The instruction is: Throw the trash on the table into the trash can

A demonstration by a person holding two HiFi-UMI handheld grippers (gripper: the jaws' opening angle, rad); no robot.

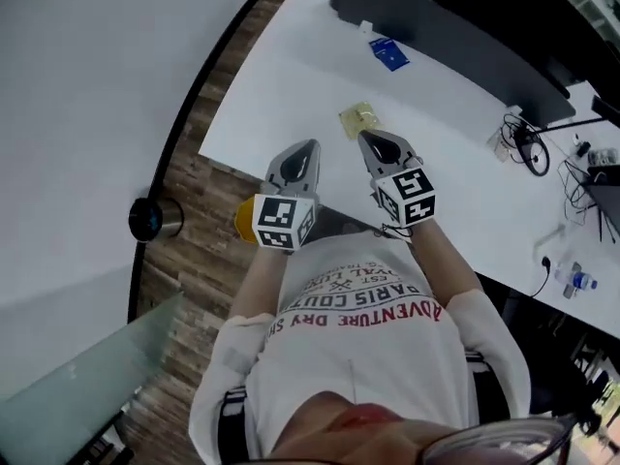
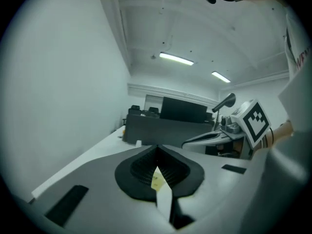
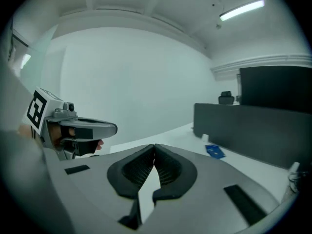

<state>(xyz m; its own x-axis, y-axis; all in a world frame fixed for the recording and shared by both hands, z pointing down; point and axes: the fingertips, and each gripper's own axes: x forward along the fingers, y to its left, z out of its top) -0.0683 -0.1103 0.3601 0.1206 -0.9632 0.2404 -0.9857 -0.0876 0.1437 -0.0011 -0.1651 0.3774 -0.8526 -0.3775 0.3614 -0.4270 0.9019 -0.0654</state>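
A crumpled yellowish scrap of trash [image 1: 359,119] lies on the white table [image 1: 291,76], just beyond my two grippers. A flat blue packet [image 1: 389,53] [image 3: 214,151] lies farther back. The round metal trash can [image 1: 155,218] stands on the wood floor at the left, off the table's corner. My left gripper [image 1: 308,147] [image 2: 156,149] and right gripper [image 1: 367,137] [image 3: 154,146] are held up side by side over the table's near edge. Both are shut with nothing between the pads. A yellowish bit [image 2: 156,180] shows through the slit behind the left jaws.
A long dark partition [image 1: 436,17] runs along the table's far side. Cables [image 1: 528,148] and a small bottle [image 1: 578,281] lie at the right. A yellow object [image 1: 243,220] sits below the left gripper. A glass panel [image 1: 87,376] stands at lower left.
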